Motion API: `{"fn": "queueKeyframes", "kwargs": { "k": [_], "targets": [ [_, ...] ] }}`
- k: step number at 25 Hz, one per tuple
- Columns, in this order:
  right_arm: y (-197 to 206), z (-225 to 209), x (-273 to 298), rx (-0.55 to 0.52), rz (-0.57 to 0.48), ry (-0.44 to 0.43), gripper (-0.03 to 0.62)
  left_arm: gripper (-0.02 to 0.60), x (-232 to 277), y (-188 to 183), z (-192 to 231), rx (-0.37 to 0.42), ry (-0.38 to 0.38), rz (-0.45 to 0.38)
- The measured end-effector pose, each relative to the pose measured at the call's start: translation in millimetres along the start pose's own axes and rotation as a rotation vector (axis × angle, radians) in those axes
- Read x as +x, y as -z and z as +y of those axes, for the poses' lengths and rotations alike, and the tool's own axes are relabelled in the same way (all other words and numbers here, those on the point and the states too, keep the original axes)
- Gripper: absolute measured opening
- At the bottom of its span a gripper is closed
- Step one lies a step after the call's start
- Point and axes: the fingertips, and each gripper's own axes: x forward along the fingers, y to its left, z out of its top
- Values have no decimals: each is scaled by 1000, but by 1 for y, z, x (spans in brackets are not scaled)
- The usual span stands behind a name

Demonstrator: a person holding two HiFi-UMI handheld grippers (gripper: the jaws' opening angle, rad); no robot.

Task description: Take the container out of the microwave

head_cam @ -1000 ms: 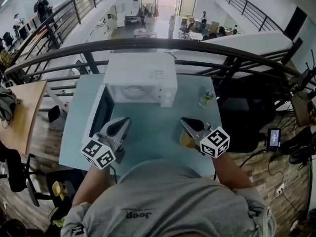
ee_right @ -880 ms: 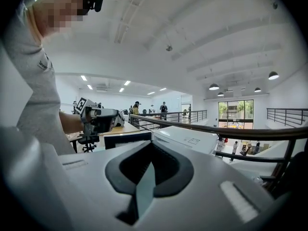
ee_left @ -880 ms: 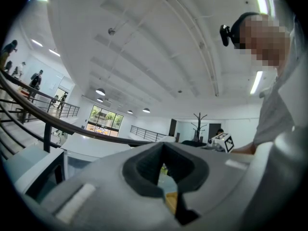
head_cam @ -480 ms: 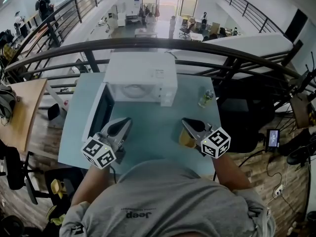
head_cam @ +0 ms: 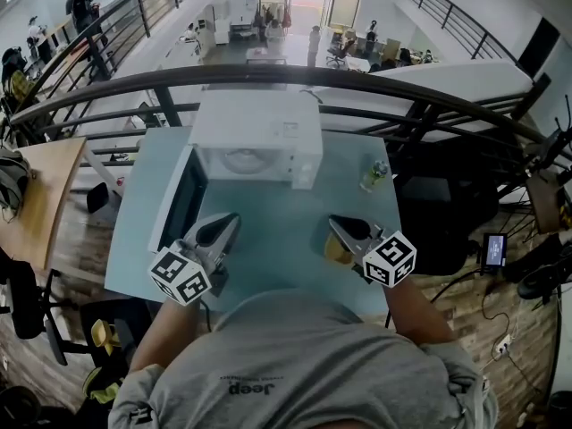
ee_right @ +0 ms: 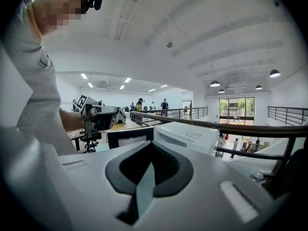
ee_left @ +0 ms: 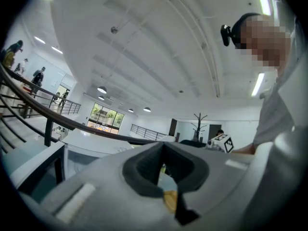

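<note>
Over the counter (head_cam: 268,232), the left tongs (head_cam: 230,219) and right tongs (head_cam: 333,222) are held closed and empty, presumably because the microwave (head_cam: 255,128) door (head_cam: 183,204) is already opened

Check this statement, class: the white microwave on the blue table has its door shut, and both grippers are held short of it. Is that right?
No. The head view shows the door open, swung out to the left of the white microwave. The rest stands: it sits on the blue table, and the left gripper and right gripper are short of it.
</note>
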Motion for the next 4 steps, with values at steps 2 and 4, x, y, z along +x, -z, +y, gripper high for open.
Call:
{"fn": "queueKeyframes", "kwargs": {
  "k": [2,4],
  "targets": [
    [1,1,-1,1,1,-1,3,29,-1,0,-2,-1,0,-1],
    [1,3,-1,3,3,-3,3,29,-2,1,-3,-2,0,-2]
  ]
}}
